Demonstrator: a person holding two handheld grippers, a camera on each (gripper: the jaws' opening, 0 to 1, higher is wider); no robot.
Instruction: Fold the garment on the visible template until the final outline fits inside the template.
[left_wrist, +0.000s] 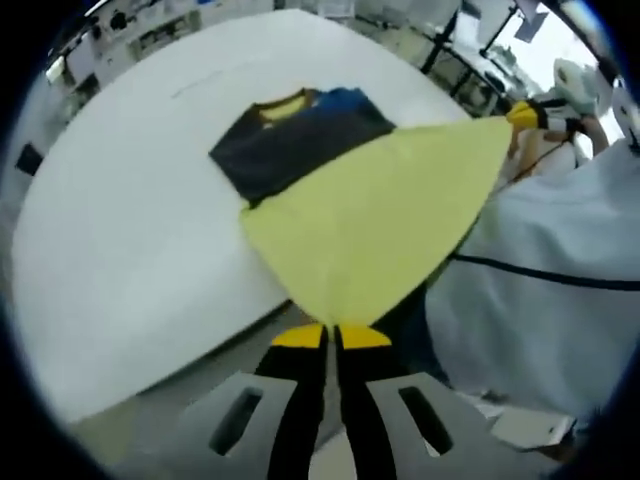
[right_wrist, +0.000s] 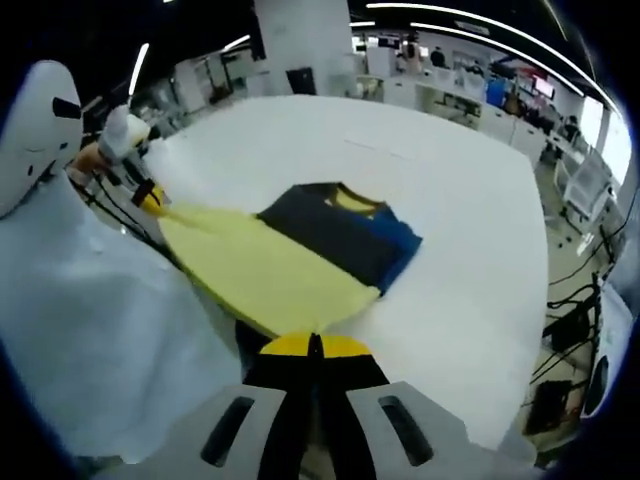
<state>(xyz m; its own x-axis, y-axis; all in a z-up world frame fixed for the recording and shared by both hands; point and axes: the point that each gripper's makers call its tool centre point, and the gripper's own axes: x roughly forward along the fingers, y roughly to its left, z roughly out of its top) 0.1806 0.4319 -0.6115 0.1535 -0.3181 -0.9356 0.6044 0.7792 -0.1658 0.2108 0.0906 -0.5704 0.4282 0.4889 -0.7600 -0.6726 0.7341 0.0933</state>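
1. Garment (left_wrist: 370, 215): lying on the white table (left_wrist: 120, 250), its dark, blue and yellow-collared upper part (right_wrist: 345, 235) resting flat, its yellow lower part being lifted off the near table edge and stretched between the two grippers.
2. Table: showing a faint thin line (right_wrist: 385, 150) on its white surface beyond the garment; whether this is the template cannot be told.
3. Room: desks and equipment standing behind the table, strip lights (right_wrist: 470, 15) running overhead, cables (right_wrist: 575, 330) hanging beside the table edge.
4. Left gripper (left_wrist: 332, 335): jaws clenched together, pinching one corner of the yellow fabric at their yellow tips.
5. Right gripper (right_wrist: 315, 345): jaws pressed closed, gripping the other yellow corner.
6. Person's white sleeve (right_wrist: 95, 330): showing beside the garment.
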